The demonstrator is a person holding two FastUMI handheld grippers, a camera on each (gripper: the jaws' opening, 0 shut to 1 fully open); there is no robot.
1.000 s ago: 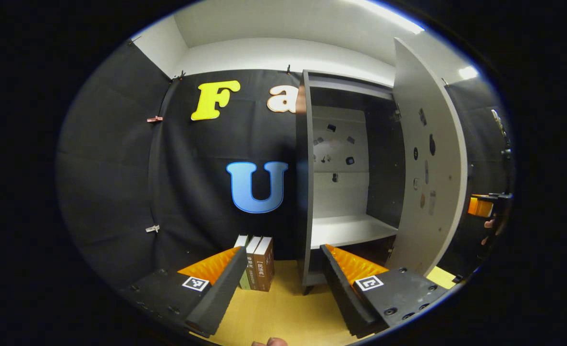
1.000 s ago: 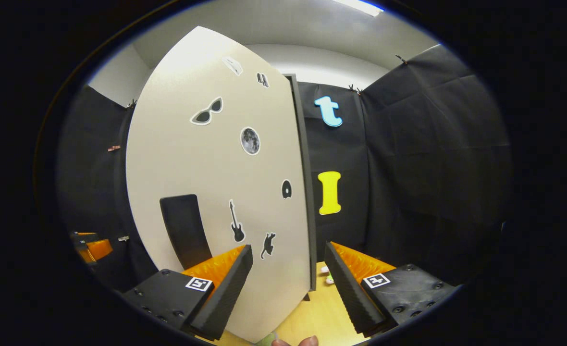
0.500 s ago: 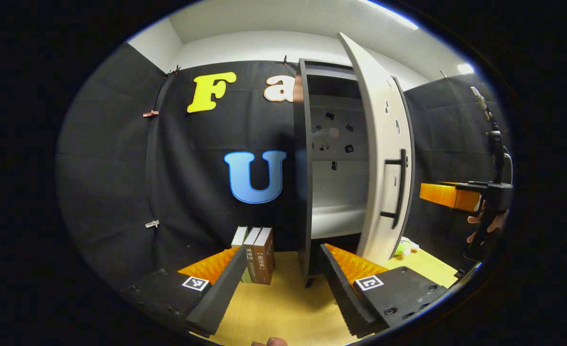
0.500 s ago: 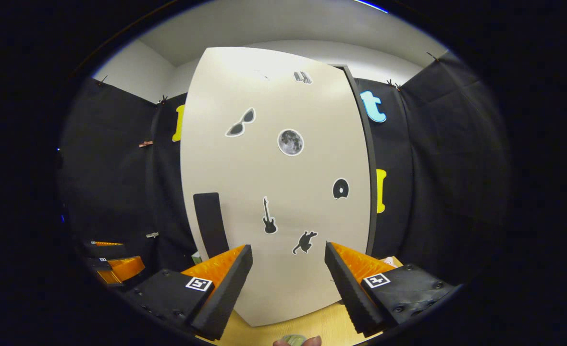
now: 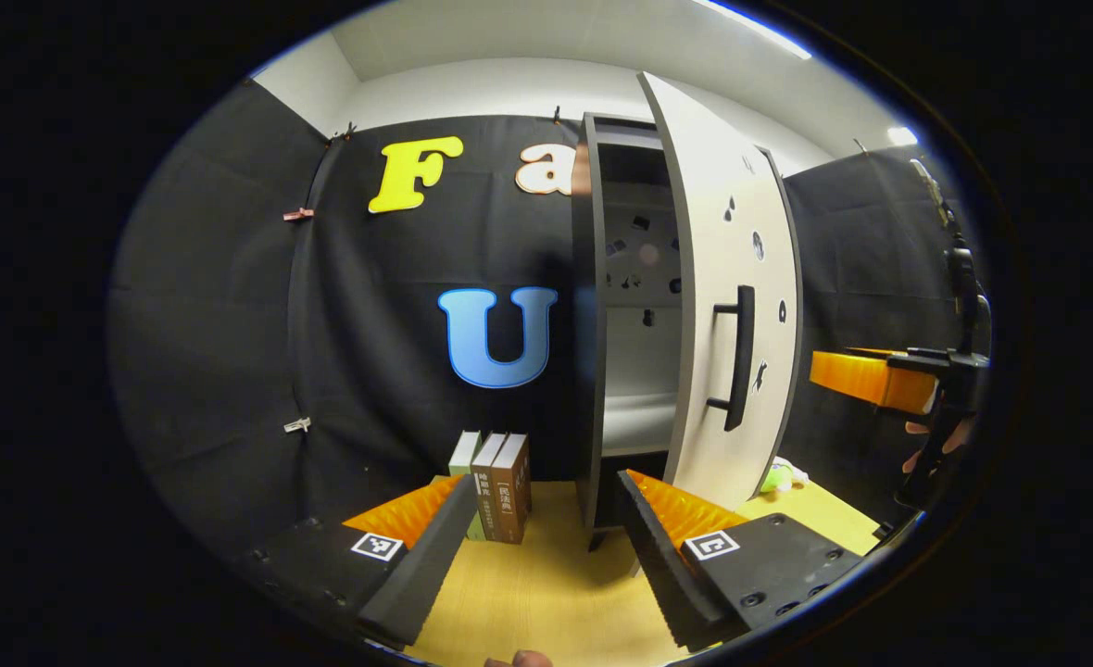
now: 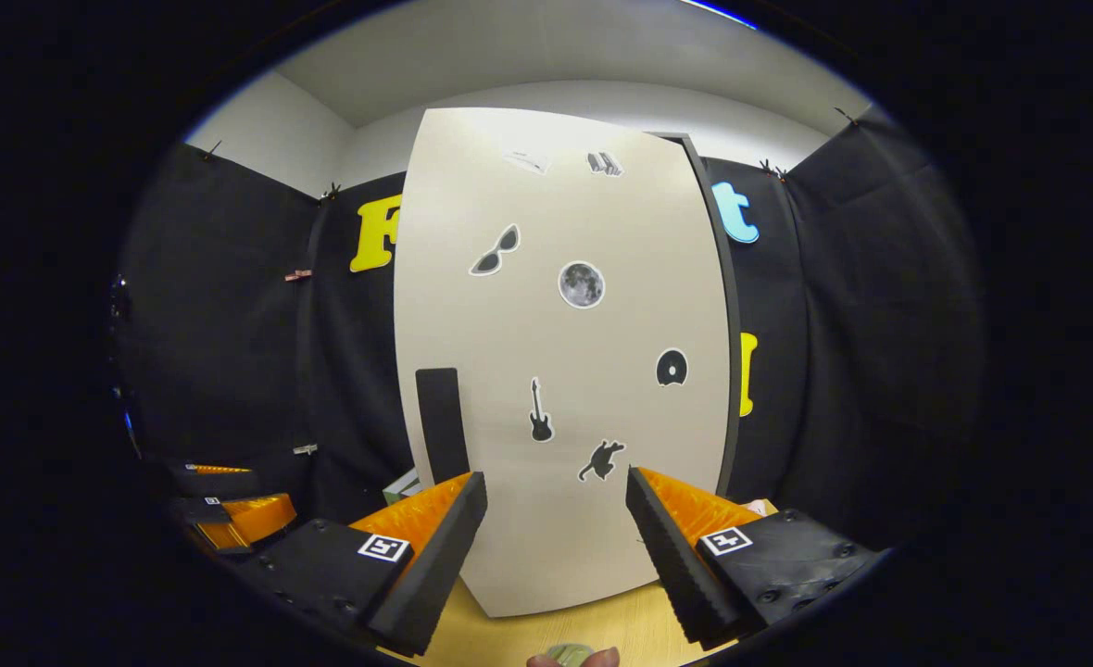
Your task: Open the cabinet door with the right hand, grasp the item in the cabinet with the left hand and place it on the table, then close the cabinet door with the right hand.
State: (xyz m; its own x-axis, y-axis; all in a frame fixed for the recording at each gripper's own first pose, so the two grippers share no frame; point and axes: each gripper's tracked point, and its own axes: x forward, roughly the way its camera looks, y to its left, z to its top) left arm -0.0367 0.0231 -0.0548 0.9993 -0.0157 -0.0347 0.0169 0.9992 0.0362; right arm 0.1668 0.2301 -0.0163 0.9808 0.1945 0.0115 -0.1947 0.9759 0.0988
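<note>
The cabinet door (image 6: 565, 371) is standing nearly shut (handle (image 6: 442, 421) bare); facing it, the right gripper (image 6: 556, 547) is hovering spread, the left gripper (image 5: 539, 556) likewise.

Chinese characters on the spine of the brown book (image 5: 510, 489) low in my left gripper view, too small for me to read, stickers on the cabinet door (image 6: 565, 371) wordless

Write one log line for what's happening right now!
stage: door closing | cabinet door: partly open | left gripper: open, empty | right gripper: open, facing door
</note>
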